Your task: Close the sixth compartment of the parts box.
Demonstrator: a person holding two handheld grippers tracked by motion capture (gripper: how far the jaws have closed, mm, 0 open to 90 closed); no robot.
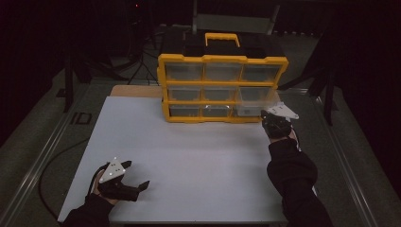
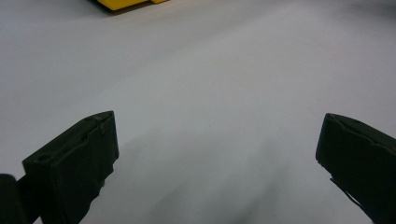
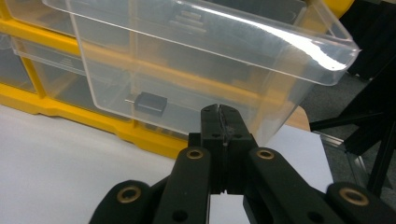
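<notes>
Right gripper (image 3: 219, 109): jaws pressed flat together, tips at the lower front wall of the clear drawer; whether they pinch its edge or only touch it, I cannot tell. In the high view the right gripper (image 1: 275, 124) sits at about 3 o'clock on the table, just at the cabinet's lower right corner.

Clear drawer (image 3: 196, 60): a see-through plastic bin drawn out of the cabinet's right column, tilted, its rim toward the gripper. In the high view the clear drawer (image 1: 257, 101) juts forward from the lowest rows at the right.

Small dark block (image 3: 150, 103): a black rectangular piece with a thin pin on one end, seen through the drawer's wall at about 10 o'clock from the jaw tips. Whether it lies inside this drawer or behind it, I cannot tell.

Yellow cabinet (image 1: 222, 87): a yellow-framed organiser, 3 rows of 3 clear drawers, black top with a yellow handle (image 1: 222, 39), standing at 12 o'clock on the table.

Left gripper (image 1: 135, 182): at about 7 o'clock on the table, well apart from the cabinet, jaws spread wide with nothing between them. In its own view the left gripper (image 2: 217, 140) looks over bare table surface, a yellow corner of the cabinet at 11 o'clock.

Table (image 1: 189, 156): pale grey top.
</notes>
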